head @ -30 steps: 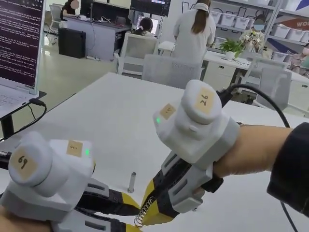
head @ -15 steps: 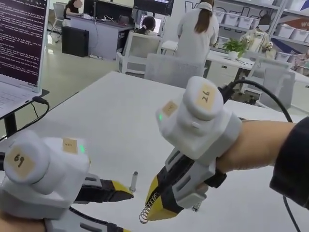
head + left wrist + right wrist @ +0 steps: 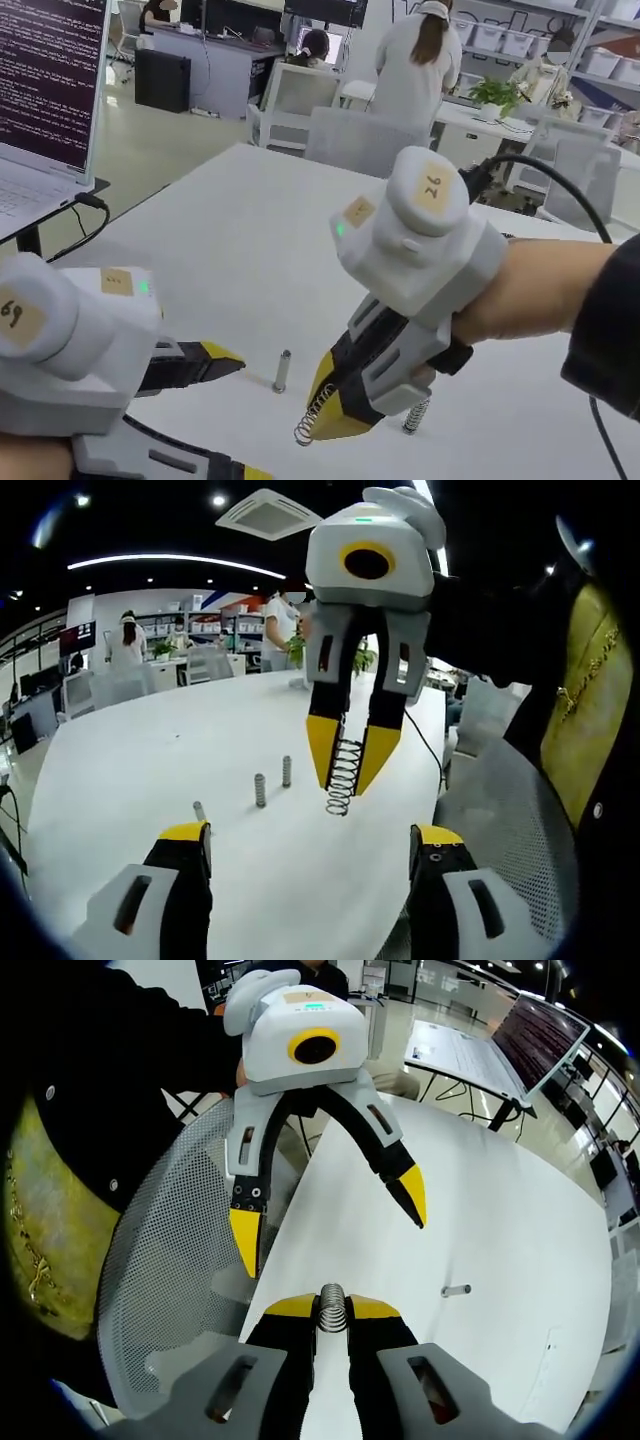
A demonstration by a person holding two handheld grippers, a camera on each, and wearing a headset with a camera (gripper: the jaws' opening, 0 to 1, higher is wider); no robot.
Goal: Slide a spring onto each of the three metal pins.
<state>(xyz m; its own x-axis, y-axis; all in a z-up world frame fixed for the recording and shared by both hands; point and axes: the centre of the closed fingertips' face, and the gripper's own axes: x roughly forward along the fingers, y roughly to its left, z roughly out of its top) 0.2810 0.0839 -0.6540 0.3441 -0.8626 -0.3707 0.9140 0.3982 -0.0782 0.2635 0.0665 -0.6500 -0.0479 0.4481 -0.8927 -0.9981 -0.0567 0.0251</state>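
Note:
My right gripper (image 3: pixel 328 412) hangs over the white table (image 3: pixel 250 250), shut on a steel spring (image 3: pixel 312 418) that sticks out below its yellow tips; the same spring (image 3: pixel 332 1307) is pinched between its jaws in the right gripper view. A bare metal pin (image 3: pixel 282 370) stands upright just left of it. Right of the gripper stands a pin wearing a spring (image 3: pixel 417 415). My left gripper (image 3: pixel 240 415) is open at the lower left and holds nothing. In the left gripper view, three pins stand in a row: a bare one (image 3: pixel 200 810), a coiled one (image 3: pixel 260 790) and a third (image 3: pixel 287 771).
A laptop (image 3: pixel 45 100) sits on a stand at the left, with a cable (image 3: pixel 80 225) trailing from it. Beyond the table's far edge are chairs (image 3: pixel 345 140), desks and people. A black cable (image 3: pixel 540 170) runs back from my right gripper.
My left gripper has drawn back to the left, away from the spring. My right gripper keeps hold of the spring and has shifted slightly right of the bare pin.

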